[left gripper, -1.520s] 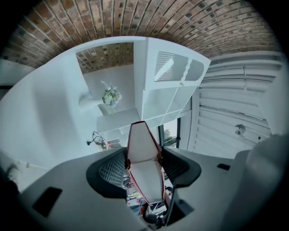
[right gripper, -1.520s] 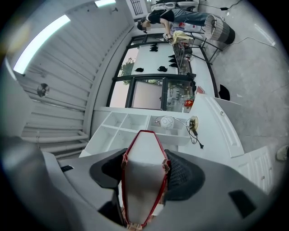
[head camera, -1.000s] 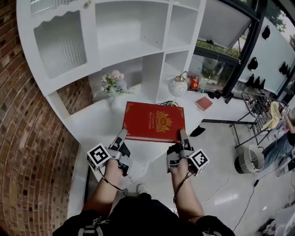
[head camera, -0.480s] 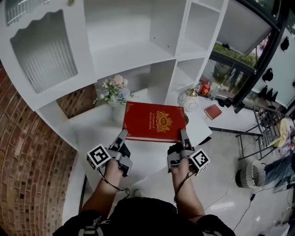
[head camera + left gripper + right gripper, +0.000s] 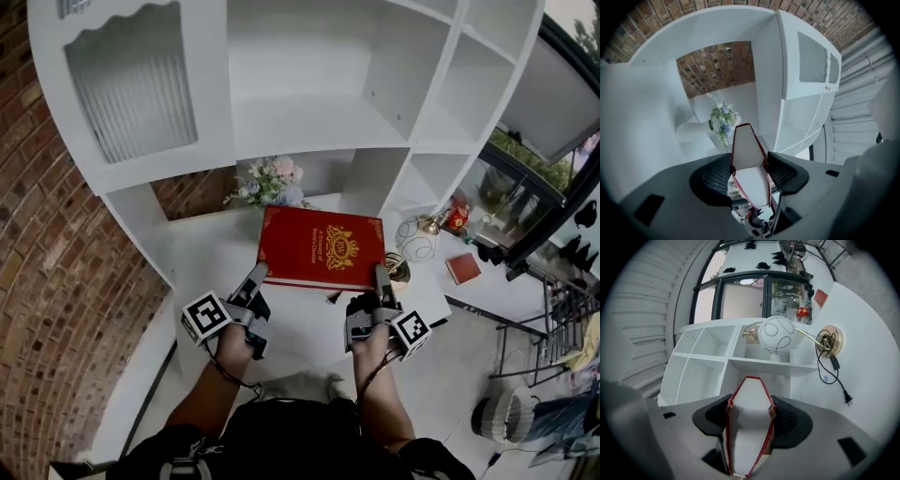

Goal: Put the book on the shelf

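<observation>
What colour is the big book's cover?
The book is red with a gold emblem, seen best in the head view.

Both my grabbers are grey plastic with black bits, left gripper [image 5: 257, 275] and right gripper [image 5: 382, 275]. Each has a white cube [image 5: 206, 317] with black square markers. The pads [image 5: 716, 176] are dark mesh. A thin black cable [image 5: 228, 373] trails along each forearm. I'm wearing black clothes [image 5: 281, 441].
</observation>
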